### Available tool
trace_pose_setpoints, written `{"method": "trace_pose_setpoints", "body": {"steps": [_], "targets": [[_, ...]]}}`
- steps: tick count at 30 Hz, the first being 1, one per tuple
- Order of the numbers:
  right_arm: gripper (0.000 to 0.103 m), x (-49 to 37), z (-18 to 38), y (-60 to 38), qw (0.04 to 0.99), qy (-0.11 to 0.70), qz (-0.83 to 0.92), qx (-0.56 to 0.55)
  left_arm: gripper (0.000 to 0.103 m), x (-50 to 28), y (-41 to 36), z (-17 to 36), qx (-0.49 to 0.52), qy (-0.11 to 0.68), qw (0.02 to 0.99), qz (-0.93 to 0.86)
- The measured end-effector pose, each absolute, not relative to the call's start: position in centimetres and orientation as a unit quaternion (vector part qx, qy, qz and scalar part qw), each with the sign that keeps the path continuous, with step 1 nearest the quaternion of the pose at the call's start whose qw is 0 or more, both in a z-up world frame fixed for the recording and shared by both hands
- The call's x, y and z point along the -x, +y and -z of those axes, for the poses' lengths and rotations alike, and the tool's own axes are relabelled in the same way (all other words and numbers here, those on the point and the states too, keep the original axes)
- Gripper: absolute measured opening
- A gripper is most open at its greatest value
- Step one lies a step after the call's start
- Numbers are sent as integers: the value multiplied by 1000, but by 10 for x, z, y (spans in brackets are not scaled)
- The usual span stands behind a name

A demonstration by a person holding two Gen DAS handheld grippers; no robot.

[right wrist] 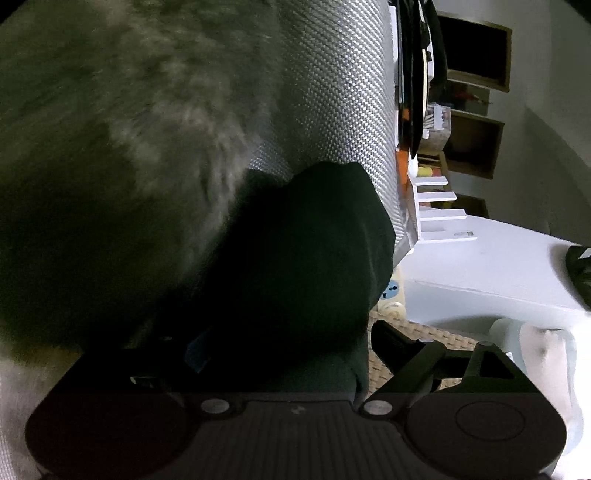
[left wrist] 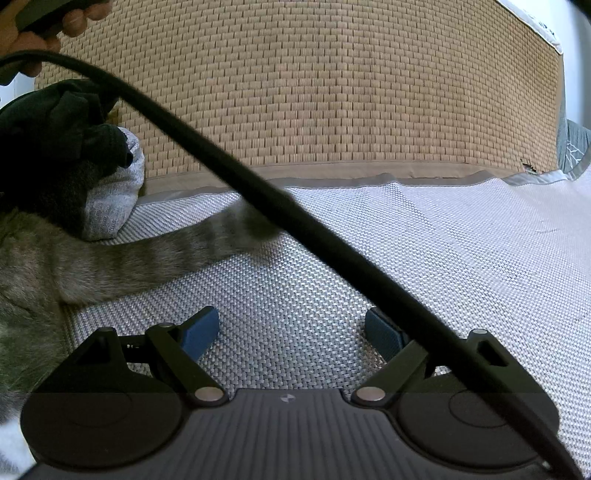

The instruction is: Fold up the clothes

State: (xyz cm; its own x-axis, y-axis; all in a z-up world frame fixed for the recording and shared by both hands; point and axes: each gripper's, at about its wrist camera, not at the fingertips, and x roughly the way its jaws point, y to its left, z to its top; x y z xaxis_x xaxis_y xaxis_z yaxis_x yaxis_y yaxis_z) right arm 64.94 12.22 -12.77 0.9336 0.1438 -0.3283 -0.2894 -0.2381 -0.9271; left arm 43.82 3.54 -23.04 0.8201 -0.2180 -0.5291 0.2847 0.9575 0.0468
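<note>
Fur fills much of what we see: a grey tabby cat (left wrist: 33,258) lies at the left of our left view, its striped tail (left wrist: 184,243) stretched across the white woven mat (left wrist: 424,240). Our left tool (left wrist: 291,332) hangs just above that mat with its blue pads (left wrist: 201,328) wide apart and only bare mat between them. A black cable (left wrist: 258,192) crosses the view diagonally. Behind the mat lies a tan woven mat (left wrist: 314,92).

The dark garment (left wrist: 66,122) sits bunched at the far left, on the cat and against a light grey knit piece (left wrist: 118,192). A hand (left wrist: 44,33) shows at the top left corner.

In the right view, the same dark garment (right wrist: 306,258) fills the space between our right tool's (right wrist: 291,350) fingers. They stand wide, and the visible right finger (right wrist: 388,343) is clear of the cloth, so nothing is clamped. The cat's fur (right wrist: 129,129) is blurred beside it.
</note>
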Motion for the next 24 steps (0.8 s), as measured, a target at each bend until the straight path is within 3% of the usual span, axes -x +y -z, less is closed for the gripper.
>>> {"method": "trace_pose_setpoints", "body": {"steps": [10, 11, 13, 15, 24], "targets": [[90, -639, 126, 99, 612, 40, -167, 772, 90, -437, 36, 230, -64, 268, 952, 131], [87, -639, 125, 95, 615, 37, -164, 771, 90, -437, 36, 230, -64, 268, 952, 131], [71, -640, 122, 90, 626, 43, -161, 762, 90, -437, 36, 230, -64, 268, 952, 131], [46, -642, 120, 87, 637, 60, -167, 750, 90, -437, 36, 230, -64, 268, 952, 130], [39, -656, 121, 104, 675, 81, -152, 717, 90, -436, 35, 230, -66, 267, 953, 129]]}}
